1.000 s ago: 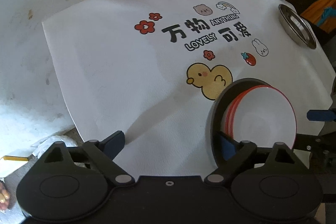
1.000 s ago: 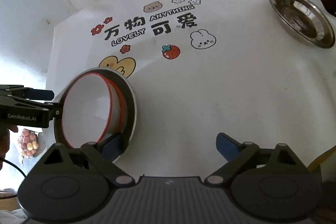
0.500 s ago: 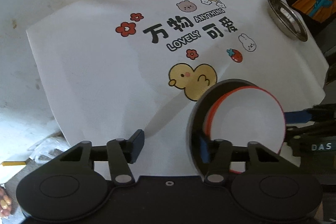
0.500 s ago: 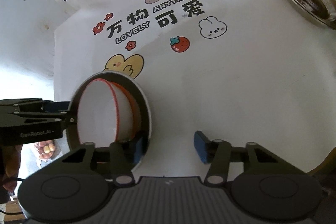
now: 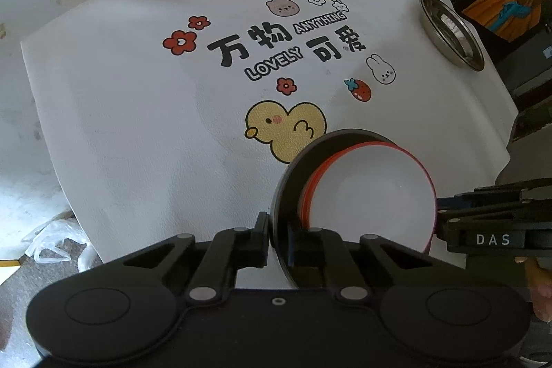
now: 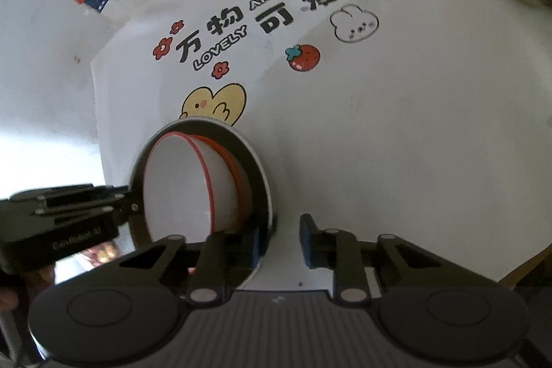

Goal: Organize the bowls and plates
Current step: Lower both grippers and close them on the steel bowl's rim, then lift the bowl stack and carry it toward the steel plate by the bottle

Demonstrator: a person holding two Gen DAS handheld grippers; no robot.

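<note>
On the near part of the white printed cloth (image 5: 145,126), just this side of its yellow duck print (image 5: 286,133), sits a dark plate (image 5: 289,181) with white, red-rimmed bowls (image 5: 372,195) nested inside it. The left gripper (image 5: 277,240) has just been closing, and its jaws now pinch the plate's left rim, one pad outside and one inside. On the opposite side the right gripper (image 6: 279,240) has been closing too. Its left pad sits inside the plate's right rim (image 6: 265,195) while its right pad stands off the rim with bare cloth showing between (so no full clamp there). A steel dish (image 5: 452,33) lies well apart at the far right edge of the cloth.
</note>
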